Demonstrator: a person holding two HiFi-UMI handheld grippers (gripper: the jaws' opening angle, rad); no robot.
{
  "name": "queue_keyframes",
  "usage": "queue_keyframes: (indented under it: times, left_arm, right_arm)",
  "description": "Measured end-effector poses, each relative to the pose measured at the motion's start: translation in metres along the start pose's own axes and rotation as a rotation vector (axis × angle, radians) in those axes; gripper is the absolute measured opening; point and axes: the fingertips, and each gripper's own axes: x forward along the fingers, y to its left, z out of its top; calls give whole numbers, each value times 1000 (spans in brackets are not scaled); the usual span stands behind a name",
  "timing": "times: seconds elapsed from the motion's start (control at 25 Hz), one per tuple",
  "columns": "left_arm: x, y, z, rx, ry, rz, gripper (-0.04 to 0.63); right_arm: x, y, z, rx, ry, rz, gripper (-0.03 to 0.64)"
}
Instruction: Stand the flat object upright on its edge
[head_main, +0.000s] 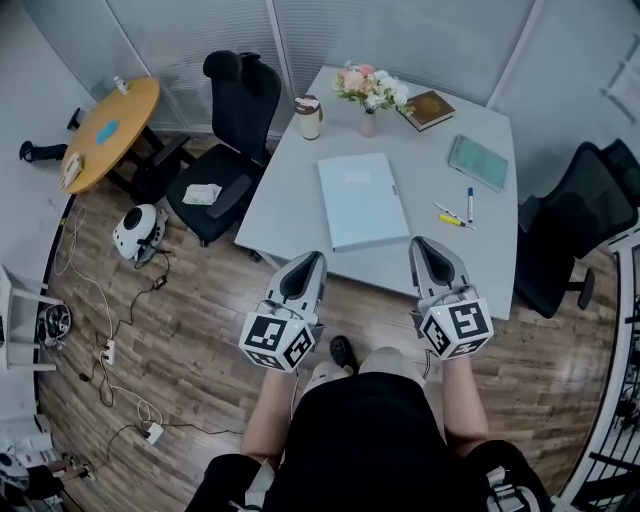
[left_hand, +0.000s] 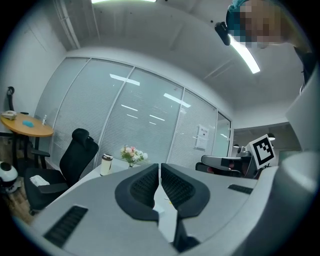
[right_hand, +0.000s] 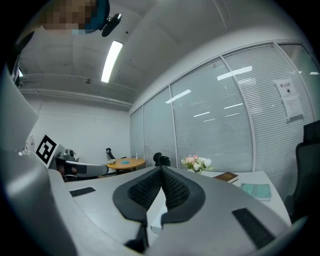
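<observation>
Far left: round table (head_main: 108, 130), orange top, well apart from bench (head_main: 290, 180). Black chair (head_main: 230, 120) just beside bench's left edge. Cup (head_main: 308, 118) upright at bench's far left.

Left gripper (head_main: 308, 262): jaws shut tight, nothing between. Held off the bench, just short of near edge, pointing at it roughly level.

Folder (head_main: 362, 200): flat on bench, front-centre, not yet on edge. Ahead of both grippers, between their lines, touching neither. Near left corner closest to left gripper tips; near right corner just beside right gripper tips. Near short side right at bench's front edge.

Look of folder: thin rectangle, pale blue-white, plain cover, closed, long sides running away from person, turned slightly off the bench's edges. Small mark on right long side, too small to tell what.

Flowers (head_main: 370, 90) in small vase beyond folder, at far edge.

Right gripper (head_main: 425, 245): jaws shut too, empty, over bench's near edge.

Further right: brown book (head_main: 430, 108), teal notebook (head_main: 478, 162), pens (head_main: 455, 212), all flat on bench, well apart from folder. Second black chair (head_main: 580, 220) past bench's right side.
</observation>
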Motion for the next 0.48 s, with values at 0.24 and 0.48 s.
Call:
queue_keyframes:
  times: [0.24,0.48]
  left_arm:
    - [15,16,-15,-28,37,-13,33]
    - [26,32,-22,-42,53,4,32]
  right_arm:
    - [11,-10,-18,19,48,-34,17]
    - [35,-16,-27,27,71,-18,17]
